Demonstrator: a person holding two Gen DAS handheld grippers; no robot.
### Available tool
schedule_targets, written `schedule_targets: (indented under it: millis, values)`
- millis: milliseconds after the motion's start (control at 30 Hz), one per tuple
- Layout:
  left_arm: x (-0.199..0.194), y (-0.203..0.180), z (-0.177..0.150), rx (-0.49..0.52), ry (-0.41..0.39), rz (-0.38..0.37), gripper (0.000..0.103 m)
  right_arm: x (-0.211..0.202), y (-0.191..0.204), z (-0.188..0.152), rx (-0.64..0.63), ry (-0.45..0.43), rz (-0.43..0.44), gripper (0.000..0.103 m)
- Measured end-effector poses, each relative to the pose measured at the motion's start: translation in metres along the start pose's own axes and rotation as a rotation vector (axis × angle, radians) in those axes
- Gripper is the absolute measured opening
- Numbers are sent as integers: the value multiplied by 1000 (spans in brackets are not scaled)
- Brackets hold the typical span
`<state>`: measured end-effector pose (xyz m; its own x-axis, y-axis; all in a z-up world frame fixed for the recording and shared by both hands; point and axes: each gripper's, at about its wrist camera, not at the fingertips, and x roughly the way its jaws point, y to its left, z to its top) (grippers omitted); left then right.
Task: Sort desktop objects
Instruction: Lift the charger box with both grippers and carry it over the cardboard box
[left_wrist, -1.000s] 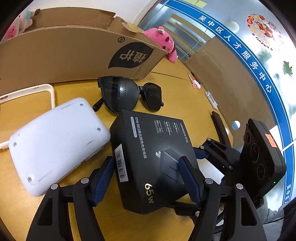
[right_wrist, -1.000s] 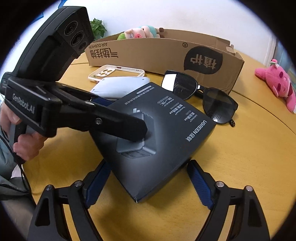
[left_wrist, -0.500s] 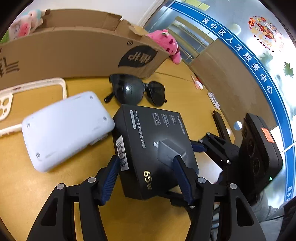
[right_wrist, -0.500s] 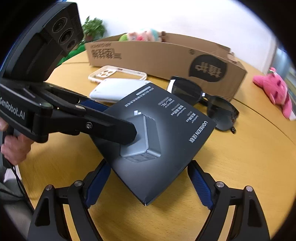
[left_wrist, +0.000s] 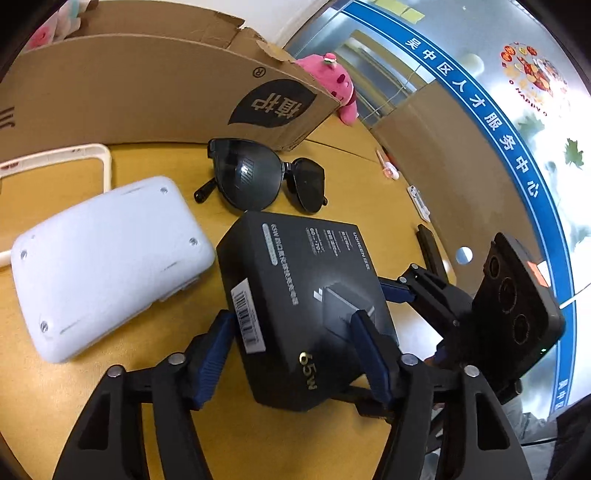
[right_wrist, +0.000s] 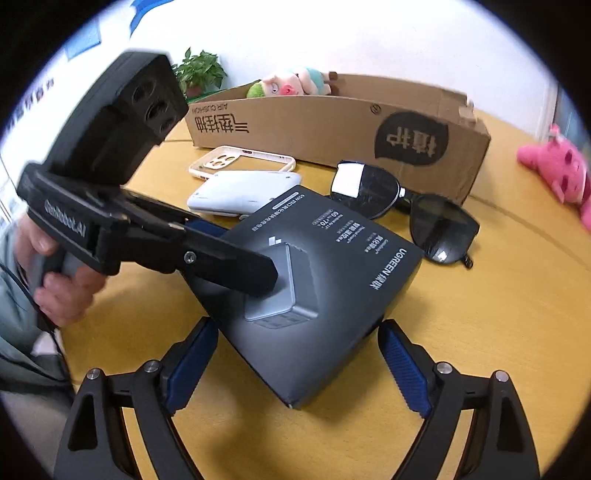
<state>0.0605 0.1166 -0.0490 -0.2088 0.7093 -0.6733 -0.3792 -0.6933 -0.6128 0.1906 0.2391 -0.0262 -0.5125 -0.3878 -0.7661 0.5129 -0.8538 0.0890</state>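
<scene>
A black charger box (left_wrist: 303, 295) lies on the yellow wooden table (left_wrist: 362, 184). My left gripper (left_wrist: 291, 321) is shut on it, blue pads pressing its two long sides. In the right wrist view one left finger (right_wrist: 221, 254) reaches across the box (right_wrist: 332, 280). My right gripper (right_wrist: 295, 326) straddles the box's near corner; its jaws are opening and the pads stand clear of the cardboard. Black sunglasses (left_wrist: 258, 177) lie just beyond the box, a white rounded device (left_wrist: 107, 258) to its left, and a cream phone case (left_wrist: 103, 162) behind that.
A long open cardboard box (right_wrist: 332, 125) stands along the back with a plush toy (right_wrist: 291, 83) inside. A pink plush (right_wrist: 557, 173) lies at its right end. A potted plant (right_wrist: 199, 70) is behind. A person's hand (right_wrist: 62, 291) holds the left gripper.
My left gripper's jaws have come in onto the black box's sides. The right gripper's pads sit slightly wider apart. The box has barely shifted.
</scene>
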Motion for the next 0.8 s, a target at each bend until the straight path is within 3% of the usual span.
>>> schedule_targets:
  millis: [167, 367, 800]
  values:
    - [-12, -6, -1, -8, -4, 13, 59, -7, 8, 2, 14, -44, -23, 88]
    - [-43, -12, -1, -8, -73, 8, 59, -25, 24, 20, -30, -99, -46, 88]
    - [-149, -15, 33, 50, -276, 71, 59, -57, 72, 111, -231, -248, -79, 88]
